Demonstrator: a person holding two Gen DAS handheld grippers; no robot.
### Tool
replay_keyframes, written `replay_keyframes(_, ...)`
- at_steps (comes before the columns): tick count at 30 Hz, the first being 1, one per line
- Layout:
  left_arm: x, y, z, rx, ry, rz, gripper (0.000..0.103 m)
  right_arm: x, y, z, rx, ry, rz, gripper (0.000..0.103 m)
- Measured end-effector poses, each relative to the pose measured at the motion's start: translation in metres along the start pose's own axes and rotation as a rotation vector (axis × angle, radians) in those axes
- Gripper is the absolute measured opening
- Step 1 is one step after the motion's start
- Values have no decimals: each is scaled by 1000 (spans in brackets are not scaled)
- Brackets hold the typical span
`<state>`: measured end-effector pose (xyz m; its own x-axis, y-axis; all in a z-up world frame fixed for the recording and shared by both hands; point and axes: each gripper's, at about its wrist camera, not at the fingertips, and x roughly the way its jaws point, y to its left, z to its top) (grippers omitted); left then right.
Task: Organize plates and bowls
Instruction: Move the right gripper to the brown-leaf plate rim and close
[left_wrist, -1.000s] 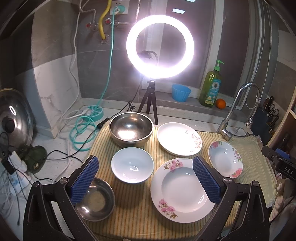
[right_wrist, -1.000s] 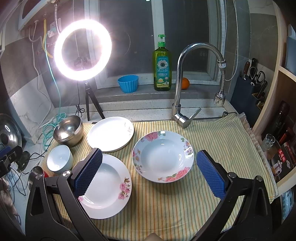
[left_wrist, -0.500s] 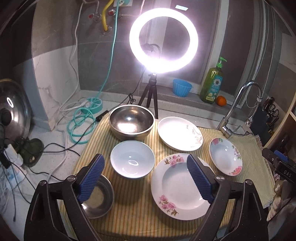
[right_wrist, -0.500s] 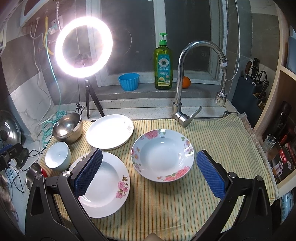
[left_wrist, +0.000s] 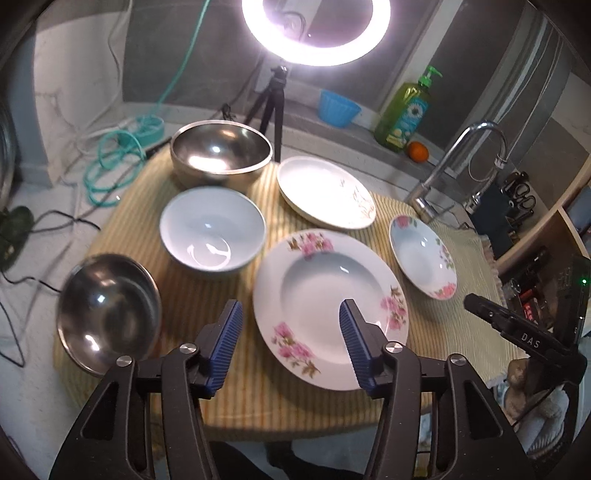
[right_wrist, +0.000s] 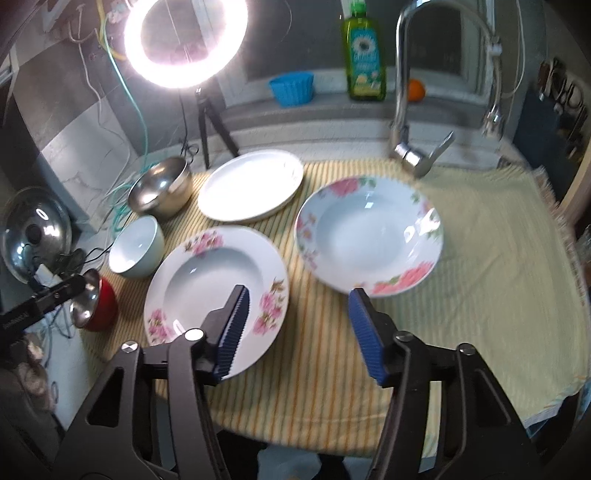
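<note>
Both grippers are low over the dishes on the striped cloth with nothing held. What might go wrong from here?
1. The left gripper, jaws just narrowed and empty, hovers over the large floral plate's near-left rim; a shallow pinch could slip off the glazed edge.
2. The right gripper sits between that plate and the floral soup plate; lifting either could knock its neighbour.
3. The small steel bowl overhangs the cloth's edge and could tip.

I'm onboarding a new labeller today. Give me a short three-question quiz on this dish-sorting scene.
1. True or false: either tongs grip a dish.
2. How many metal bowls stand on the striped cloth?
3. Which plate bears no pink flowers: A the near one, B the far one by the tripod?

Key
1. False: left tongs and right tongs, jaws just closing, hold nothing.
2. Two: large bowl, small bowl.
3. B, the far plate.
</note>
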<state>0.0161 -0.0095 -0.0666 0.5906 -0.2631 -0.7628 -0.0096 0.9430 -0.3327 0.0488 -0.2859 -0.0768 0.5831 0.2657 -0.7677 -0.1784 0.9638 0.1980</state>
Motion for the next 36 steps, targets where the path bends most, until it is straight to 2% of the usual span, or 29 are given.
replay_keyframes(3,13,1,-8,-41,48,-41,46,14,-5,-8,41,44,50,51)
replay_keyframes(7,30,2,-14,-62,88,-56,38,28,-10,-13,75,92,91,47)
replay_keyframes(12,46,11,-13,-105,102,-50,38,47,-16,-13,110,142,135,38)
replay_keyframes(16,58,22,-11,-142,118,-55,32,59,-19,-12,144,178,166,32)
replay_keyframes(22,68,28,-7,-174,128,-61,31,75,-24,-8,173,208,185,29)
replay_keyframes(29,73,29,0,-165,121,-41,31,90,-26,-3,189,229,198,28)
replay_keyframes(32,69,15,1,-75,99,1,31,94,-28,-2,197,240,203,25)
replay_keyframes(36,72,13,1,-65,111,-1,29,99,-30,-1,197,247,204,24)
